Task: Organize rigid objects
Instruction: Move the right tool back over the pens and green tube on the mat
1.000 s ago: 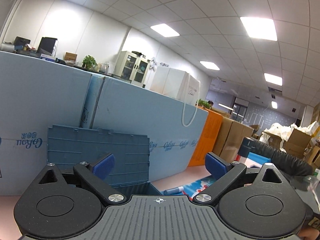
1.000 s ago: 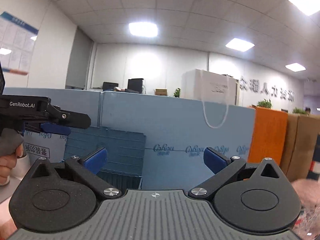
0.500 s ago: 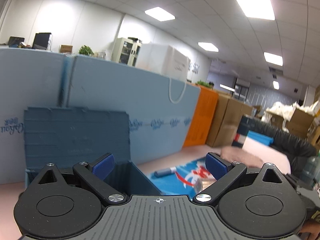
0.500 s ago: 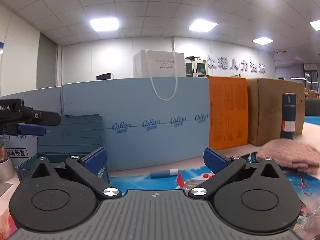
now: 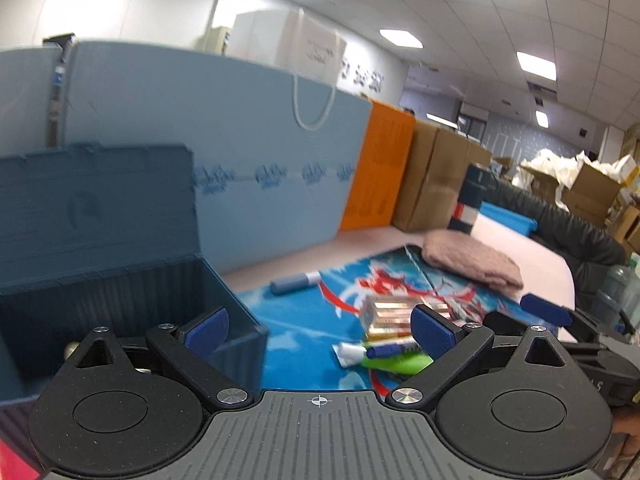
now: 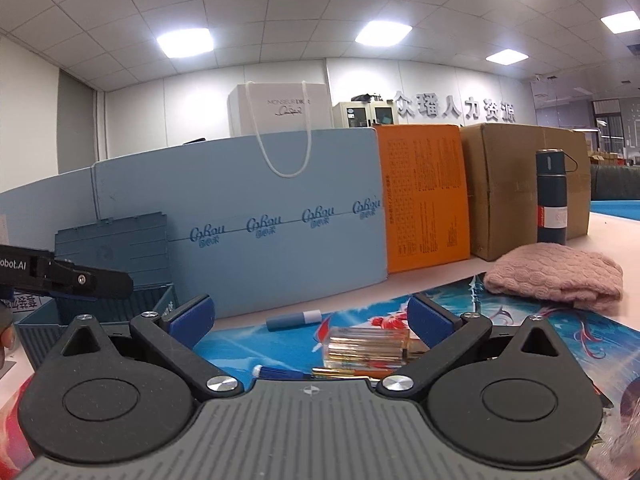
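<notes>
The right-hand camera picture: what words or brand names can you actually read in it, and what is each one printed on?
"MONSIEUR DIOR": white paper bag.
"Cabou", repeated, small characters beneath unreadable: light blue foam board.
"众瑶人力资源": back wall sign.
"obot.AI", start cut off: left gripper.
Orange box print: too small to read.
Dark flask label: too small.

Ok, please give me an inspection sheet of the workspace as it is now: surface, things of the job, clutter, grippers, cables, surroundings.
Surface: pink table with a blue printed mat.
Job's things: open blue bin, lid up; blue marker; clear case and pens on the mat.
Clutter: pink knitted cloth; dark flask, upright.
Grippers: left gripper open, empty; right gripper open, empty.
Cables: nothing seen.
Surroundings: blue foam board, orange box, cardboard box, white paper bag.
</notes>
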Demonstrator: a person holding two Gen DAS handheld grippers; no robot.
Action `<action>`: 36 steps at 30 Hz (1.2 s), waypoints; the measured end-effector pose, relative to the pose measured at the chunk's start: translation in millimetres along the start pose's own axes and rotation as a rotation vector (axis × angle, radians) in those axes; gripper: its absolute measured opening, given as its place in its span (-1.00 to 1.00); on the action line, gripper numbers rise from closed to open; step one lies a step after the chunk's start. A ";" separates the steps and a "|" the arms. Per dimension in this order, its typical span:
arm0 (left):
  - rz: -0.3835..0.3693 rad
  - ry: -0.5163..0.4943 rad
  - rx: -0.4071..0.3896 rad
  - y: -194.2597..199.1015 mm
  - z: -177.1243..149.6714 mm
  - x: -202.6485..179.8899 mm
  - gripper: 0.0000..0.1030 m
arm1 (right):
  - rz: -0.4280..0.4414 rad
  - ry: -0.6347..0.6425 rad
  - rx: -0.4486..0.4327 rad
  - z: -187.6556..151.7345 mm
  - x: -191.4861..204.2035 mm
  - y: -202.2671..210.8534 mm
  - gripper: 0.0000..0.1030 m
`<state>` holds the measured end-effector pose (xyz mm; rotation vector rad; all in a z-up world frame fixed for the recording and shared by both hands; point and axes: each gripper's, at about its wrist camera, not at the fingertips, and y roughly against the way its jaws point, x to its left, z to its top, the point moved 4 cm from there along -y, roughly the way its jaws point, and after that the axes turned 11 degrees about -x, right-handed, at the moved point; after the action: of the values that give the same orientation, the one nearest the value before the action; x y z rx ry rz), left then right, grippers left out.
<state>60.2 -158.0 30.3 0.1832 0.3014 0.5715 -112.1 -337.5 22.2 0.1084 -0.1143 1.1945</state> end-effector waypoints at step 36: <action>-0.066 0.197 0.225 -78.2 -59.4 8.2 0.89 | 0.216 0.368 0.443 -71.4 16.2 -82.8 0.75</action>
<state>86.5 -213.0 -47.1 0.3338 0.5616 0.4900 -26.9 -342.4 -48.0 0.2666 0.4746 1.4211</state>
